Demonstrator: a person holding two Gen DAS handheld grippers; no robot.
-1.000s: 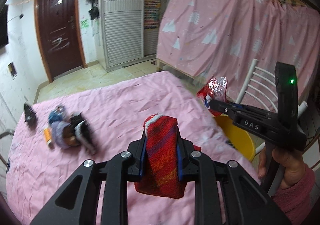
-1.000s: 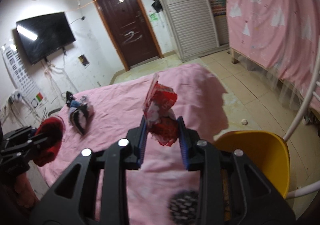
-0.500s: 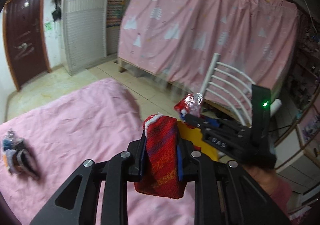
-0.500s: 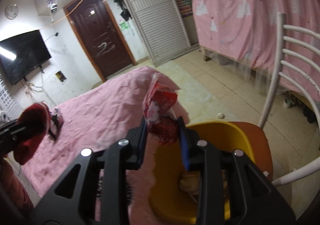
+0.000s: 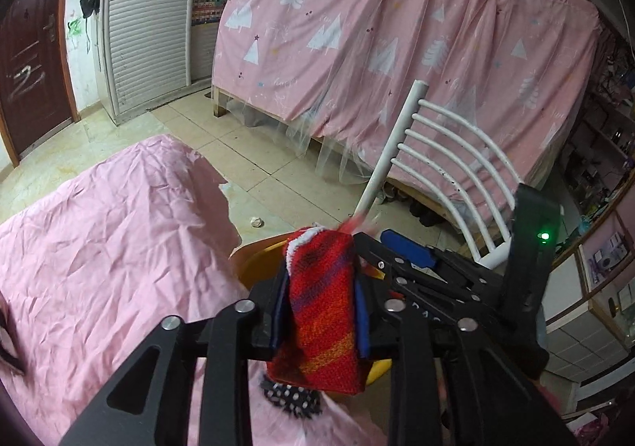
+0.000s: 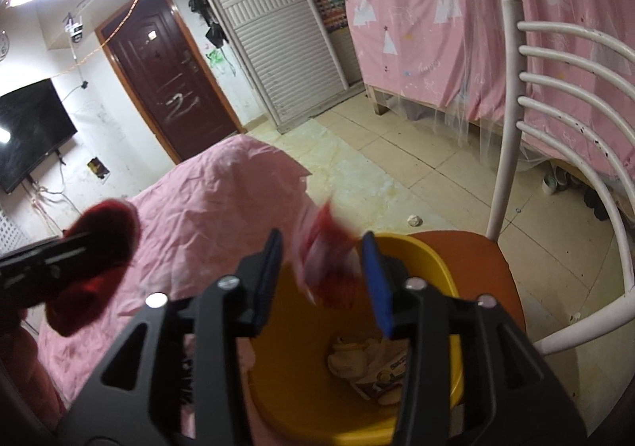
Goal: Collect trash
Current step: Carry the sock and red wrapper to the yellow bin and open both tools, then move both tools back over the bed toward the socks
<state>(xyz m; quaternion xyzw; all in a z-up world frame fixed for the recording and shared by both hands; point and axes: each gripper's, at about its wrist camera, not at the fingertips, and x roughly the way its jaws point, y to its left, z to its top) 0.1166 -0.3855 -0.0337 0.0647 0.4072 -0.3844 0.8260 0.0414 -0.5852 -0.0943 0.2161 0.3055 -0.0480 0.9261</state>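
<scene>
My right gripper (image 6: 323,271) is open above a yellow bin (image 6: 432,259) that stands on a chair seat. A red and white snack wrapper (image 6: 323,259) is blurred between the spread jaws, falling toward the bin. Crumpled paper trash (image 6: 369,366) lies in the bin's bottom. My left gripper (image 5: 321,303) is shut on a red knitted cloth (image 5: 321,311) and holds it over the table's edge, just left of the bin (image 5: 258,261). The cloth and left gripper also show in the right wrist view (image 6: 95,247).
A pink cloth covers the table (image 5: 99,247). A white slatted chair (image 6: 555,96) with an orange seat (image 6: 484,251) holds the bin. A pink curtain (image 5: 397,49) hangs behind. A small paper ball (image 6: 414,221) lies on the tiled floor.
Both grippers swung right from the table to over the yellow bin. The right gripper opened and let go of the wrapper, which now drops. The left still holds the cloth.
</scene>
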